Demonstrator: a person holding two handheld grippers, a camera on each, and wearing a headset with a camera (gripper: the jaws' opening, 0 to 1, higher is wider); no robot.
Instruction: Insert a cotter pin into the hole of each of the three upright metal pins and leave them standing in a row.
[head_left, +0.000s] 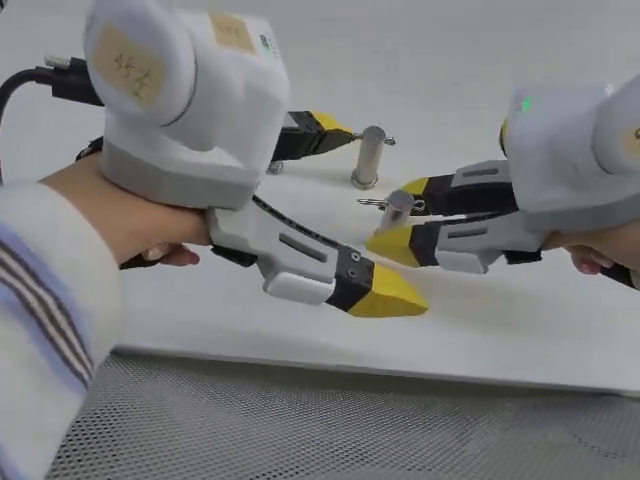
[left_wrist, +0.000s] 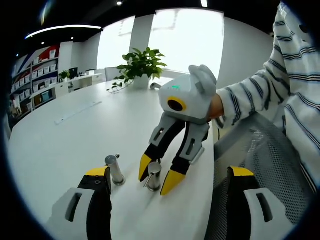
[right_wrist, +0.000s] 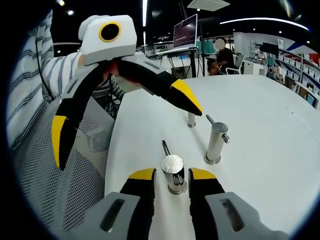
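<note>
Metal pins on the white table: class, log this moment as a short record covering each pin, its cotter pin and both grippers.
Near pin: upright, cotter pin through it
Middle pin: upright, cotter pin through it
Far pin: upright, cotter pin unclear
Right gripper: jaws flank near pin, contact unclear
Left gripper: jaws wide open, empty

Right tongs (right_wrist: 172, 176) flank near pin (right_wrist: 173, 165), contact unclear | cotter pin (right_wrist: 165, 147) through it | left tongs (right_wrist: 128, 135) spread wide above
</note>
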